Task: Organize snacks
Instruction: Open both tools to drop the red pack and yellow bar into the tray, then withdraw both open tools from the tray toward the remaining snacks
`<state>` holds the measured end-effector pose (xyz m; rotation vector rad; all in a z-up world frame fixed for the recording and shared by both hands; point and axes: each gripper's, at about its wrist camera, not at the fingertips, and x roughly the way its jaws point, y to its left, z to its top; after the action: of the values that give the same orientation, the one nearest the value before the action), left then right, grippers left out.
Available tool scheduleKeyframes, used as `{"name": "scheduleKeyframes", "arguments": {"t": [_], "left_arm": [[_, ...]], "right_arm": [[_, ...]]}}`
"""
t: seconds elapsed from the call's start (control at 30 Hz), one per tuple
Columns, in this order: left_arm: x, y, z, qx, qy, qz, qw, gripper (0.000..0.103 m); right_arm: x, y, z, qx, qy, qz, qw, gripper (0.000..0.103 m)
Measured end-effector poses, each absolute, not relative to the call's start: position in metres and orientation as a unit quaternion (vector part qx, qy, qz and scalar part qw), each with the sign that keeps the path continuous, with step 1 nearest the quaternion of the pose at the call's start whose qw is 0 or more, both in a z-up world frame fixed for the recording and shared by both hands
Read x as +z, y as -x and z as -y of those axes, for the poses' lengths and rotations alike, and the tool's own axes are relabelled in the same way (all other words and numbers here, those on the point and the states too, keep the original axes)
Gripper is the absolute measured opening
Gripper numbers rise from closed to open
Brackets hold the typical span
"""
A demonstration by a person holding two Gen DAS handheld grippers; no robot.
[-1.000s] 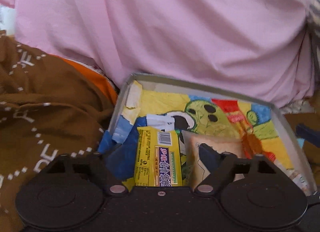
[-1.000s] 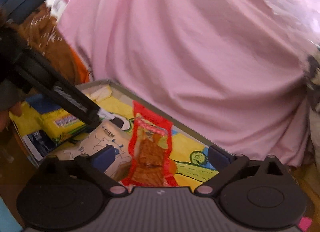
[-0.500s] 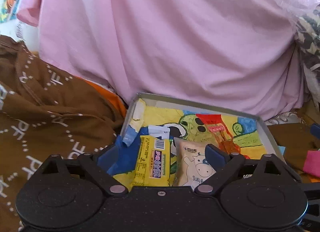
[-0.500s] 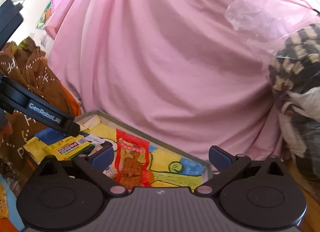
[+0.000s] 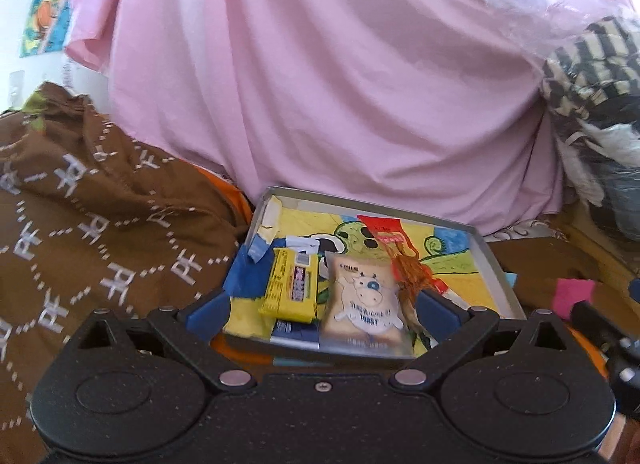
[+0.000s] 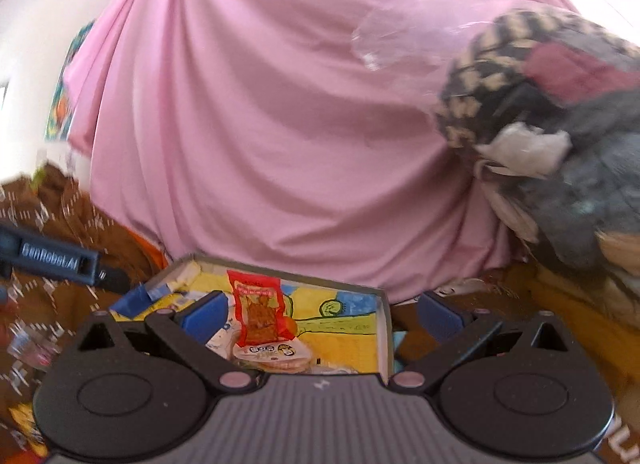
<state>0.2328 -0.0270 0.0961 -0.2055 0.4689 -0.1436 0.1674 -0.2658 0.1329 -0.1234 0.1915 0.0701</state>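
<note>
Both the left gripper (image 5: 322, 310) and right gripper (image 6: 320, 314) were held wide apart, empty. The toast packet (image 5: 366, 304) was judged light, crinkly, crushable; best pinched by its sealed edge.

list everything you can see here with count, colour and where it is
tray: 1, grey, centre, colourful drawing lining its floor
yellow snack bar: 1, yellow, left part of tray
toast packet: 1, beige with cow print, middle of tray
red snack packet: 1, red, right of the toast packet
blue packet: 1, blue, tray's left edge
pink sheet: 1, pink, behind tray
brown cloth: 1, brown with white pattern, left
pile of clothes: 1, mixed colours, right
left gripper: 1, black, open, over tray
right gripper: 1, black, open, over tray
</note>
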Motion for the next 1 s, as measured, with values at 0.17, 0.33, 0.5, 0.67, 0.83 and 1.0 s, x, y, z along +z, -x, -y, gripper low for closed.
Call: {"name": "scheduleKeyframes", "arguments": {"t": [0.17, 0.33, 0.5, 0.67, 0.83, 1.0], "left_arm": [[0.086, -0.191, 0.026, -0.056, 0.101, -0.216, 0.970, 0.101], [0.080, -0.159, 0.027, -0.051, 0.090, -0.215, 0.971, 0.101], [0.068, -0.127, 0.029, -0.059, 0.080, -0.223, 0.970, 0.101], [0.045, -0.102, 0.030, -0.045, 0.094, -0.250, 0.963, 0.101], [0.031, -0.084, 0.030, -0.029, 0.089, -0.272, 0.958, 0.101], [0.021, -0.070, 0.028, -0.013, 0.086, -0.296, 0.951, 0.101]], "right_arm": [[0.139, -0.135, 0.277, 0.028, 0.041, -0.091, 0.995, 0.103], [0.138, -0.107, 0.279, 0.030, 0.035, -0.096, 0.994, 0.103], [0.132, -0.083, 0.278, 0.026, 0.030, -0.112, 0.993, 0.103], [0.123, -0.064, 0.278, 0.024, 0.017, -0.135, 0.990, 0.103], [0.109, -0.049, 0.279, 0.031, 0.012, -0.170, 0.985, 0.103], [0.092, -0.038, 0.276, 0.040, 0.009, -0.213, 0.976, 0.103]]}}
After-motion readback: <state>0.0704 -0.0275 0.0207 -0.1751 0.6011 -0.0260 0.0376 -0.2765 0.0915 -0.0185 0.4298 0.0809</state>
